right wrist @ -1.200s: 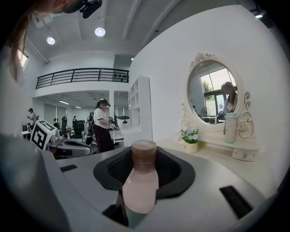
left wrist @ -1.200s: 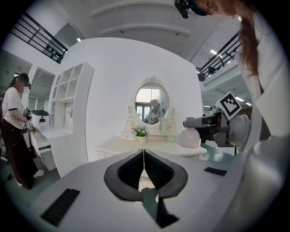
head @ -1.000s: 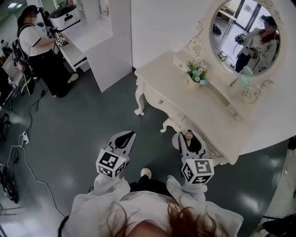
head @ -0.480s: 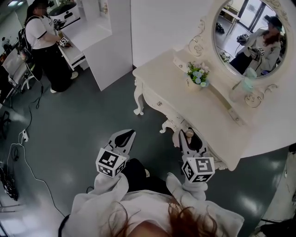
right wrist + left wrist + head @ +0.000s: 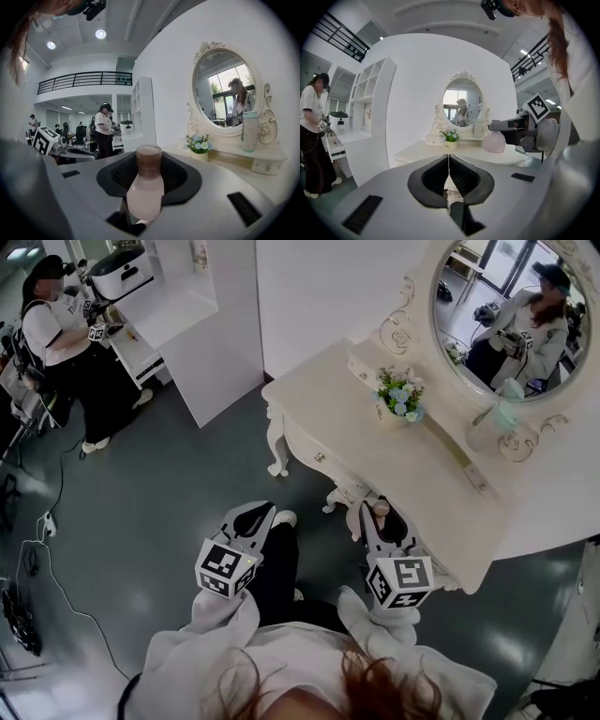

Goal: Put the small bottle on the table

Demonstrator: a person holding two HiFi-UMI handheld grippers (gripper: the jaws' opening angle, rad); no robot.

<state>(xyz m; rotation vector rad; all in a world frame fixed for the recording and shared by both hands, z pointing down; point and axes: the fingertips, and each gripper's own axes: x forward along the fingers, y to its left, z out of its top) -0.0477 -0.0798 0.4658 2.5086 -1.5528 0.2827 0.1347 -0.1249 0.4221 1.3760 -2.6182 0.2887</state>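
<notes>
jaws of the right gripper (image 5: 149,161) are pressing on the small bottle (image 5: 145,190), one pad on each side of its pale pink body, with the brownish cap pointing away from the camera along the jaws. in the head view the bottle is showing only as a small cap at the tip of that gripper, which is hanging just at the near front edge of the white dressing table (image 5: 366,451); the bottle is not resting on the tabletop. the left gripper (image 5: 449,176) is carrying nothing, its two dark pads lying together along a thin line, and in the head view it is pointing out over the grey floor (image 5: 159,512), well to the left of the table. on the tabletop a small pot of flowers (image 5: 397,393) is standing near the oval mirror (image 5: 502,310), and a pale green tumbler (image 5: 499,413) is sitting on the shelf under the mirror. a person in a white shirt (image 5: 54,334) is standing at a white counter (image 5: 164,320) far across the room.
</notes>
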